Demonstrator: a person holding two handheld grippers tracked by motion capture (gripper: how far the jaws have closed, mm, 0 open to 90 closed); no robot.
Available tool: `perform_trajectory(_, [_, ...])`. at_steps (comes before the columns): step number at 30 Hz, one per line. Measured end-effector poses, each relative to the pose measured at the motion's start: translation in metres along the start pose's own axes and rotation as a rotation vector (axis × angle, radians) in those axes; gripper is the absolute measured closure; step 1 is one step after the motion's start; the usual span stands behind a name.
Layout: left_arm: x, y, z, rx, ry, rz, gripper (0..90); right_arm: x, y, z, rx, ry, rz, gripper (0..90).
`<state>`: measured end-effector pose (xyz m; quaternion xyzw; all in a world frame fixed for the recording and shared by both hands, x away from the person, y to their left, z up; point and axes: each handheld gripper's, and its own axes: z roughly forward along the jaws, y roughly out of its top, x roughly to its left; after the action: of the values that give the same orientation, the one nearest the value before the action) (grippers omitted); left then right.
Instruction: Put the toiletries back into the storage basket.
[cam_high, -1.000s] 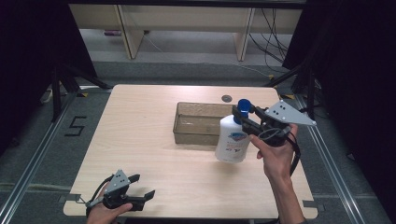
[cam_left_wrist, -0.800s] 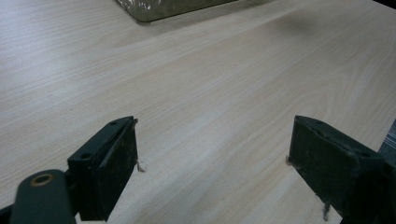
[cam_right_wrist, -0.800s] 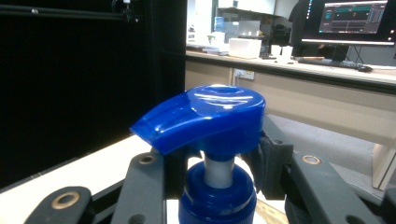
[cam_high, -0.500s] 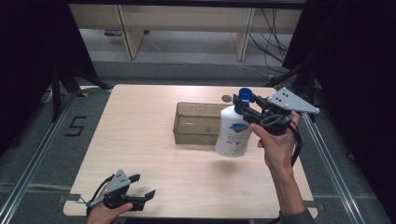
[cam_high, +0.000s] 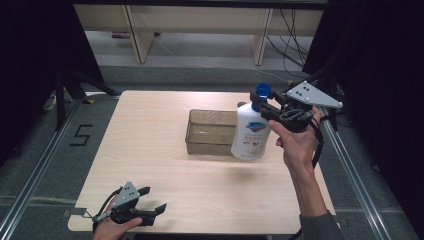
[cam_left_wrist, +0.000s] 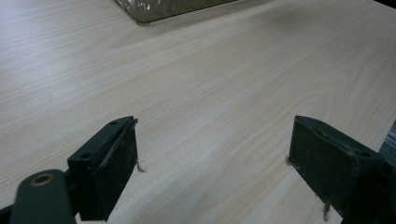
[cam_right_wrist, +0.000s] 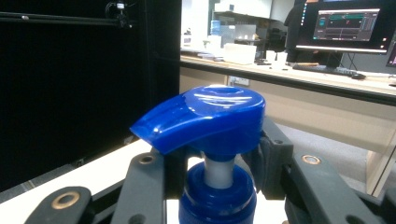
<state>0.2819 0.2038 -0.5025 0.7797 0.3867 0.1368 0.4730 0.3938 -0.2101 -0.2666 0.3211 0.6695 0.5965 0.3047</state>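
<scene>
A white pump bottle (cam_high: 251, 132) with a blue pump head (cam_high: 263, 90) hangs in the air over the right end of a clear rectangular bin (cam_high: 210, 132). My right gripper (cam_high: 260, 103) is shut on the bottle's neck just under the pump; in the right gripper view the blue pump head (cam_right_wrist: 205, 116) sits between the jaws. My left gripper (cam_high: 152, 200) rests low at the table's front left corner, open, with bare wood between its fingers (cam_left_wrist: 108, 172).
The wooden table (cam_high: 150, 145) has its front edge close to my left gripper. A corner of the clear bin (cam_left_wrist: 168, 8) lies far ahead in the left gripper view. Shelving and cables stand beyond the table's far edge.
My right gripper has lifted the bottle and carried it away from me and slightly left, over the bin's right end. The left gripper has stayed still.
</scene>
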Motion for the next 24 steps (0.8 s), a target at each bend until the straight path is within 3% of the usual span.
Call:
perform_trajectory(5, [0.000,0.000,0.000,0.002,0.002,-0.002,14.9,-0.005,0.004,0.003,0.009,0.001,0.023,61.9])
perform_trajectory(16, [0.001,0.000,0.000,0.006,0.003,0.001,14.9,-0.013,0.015,0.013,0.003,-0.015,0.020,61.9])
perform_trajectory(24, [0.001,0.000,0.000,0.002,0.001,0.000,14.9,-0.020,0.013,0.023,0.015,-0.031,0.026,61.9])
